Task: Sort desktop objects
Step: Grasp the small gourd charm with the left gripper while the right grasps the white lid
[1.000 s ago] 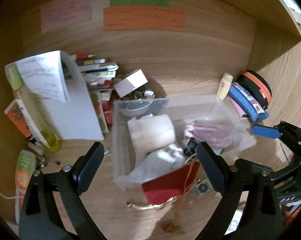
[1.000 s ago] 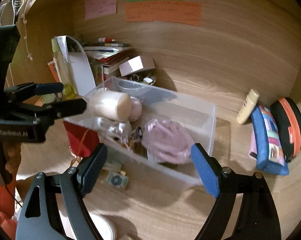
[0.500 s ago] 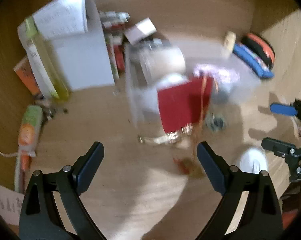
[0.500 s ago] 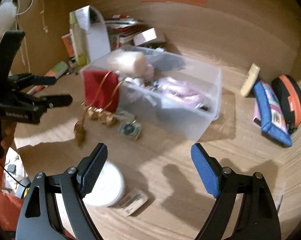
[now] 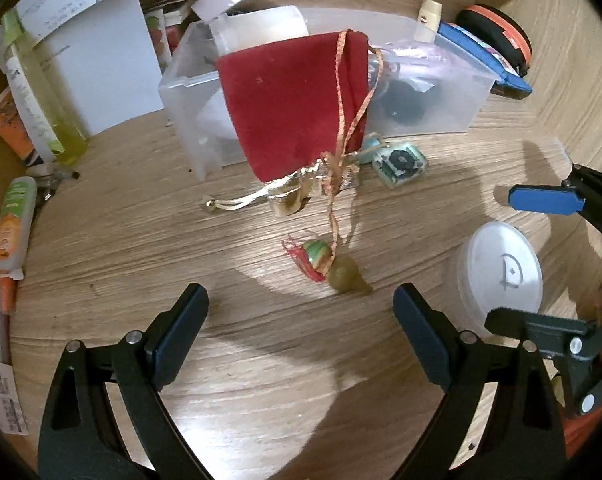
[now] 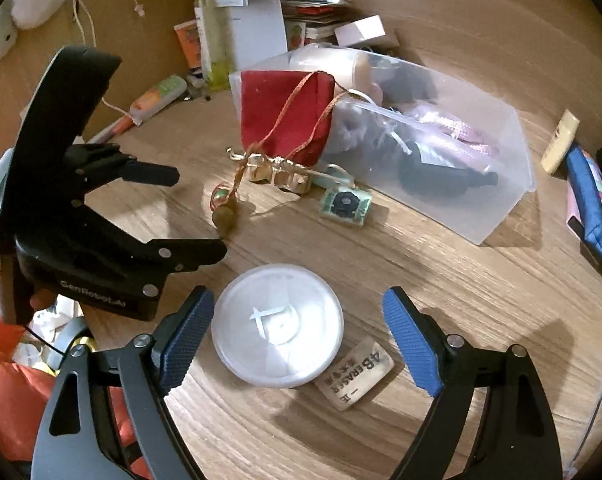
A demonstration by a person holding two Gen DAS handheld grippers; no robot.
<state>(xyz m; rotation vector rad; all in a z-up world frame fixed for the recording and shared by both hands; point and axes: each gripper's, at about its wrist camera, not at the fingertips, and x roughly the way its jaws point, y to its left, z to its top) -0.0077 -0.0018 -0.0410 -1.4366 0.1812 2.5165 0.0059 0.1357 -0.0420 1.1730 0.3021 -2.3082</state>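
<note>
A clear plastic bin holds several items. A red velvet pouch hangs over its near wall, its gold cord trailing to a bead charm on the desk. A small green card lies by the bin. A white round lid and an eraser lie between my right gripper's fingers. My left gripper is open and empty, hovering before the charm. My right gripper is open.
A white folder, yellow-green bottle and stacked papers stand at the back left. A tube lies at the left edge. A blue pencil case and a small cream bottle lie right of the bin.
Both grippers pulled back from the bin and tilted down toward the desk. The red pouch now hangs over the bin's near wall; the white lid and the eraser came into view.
</note>
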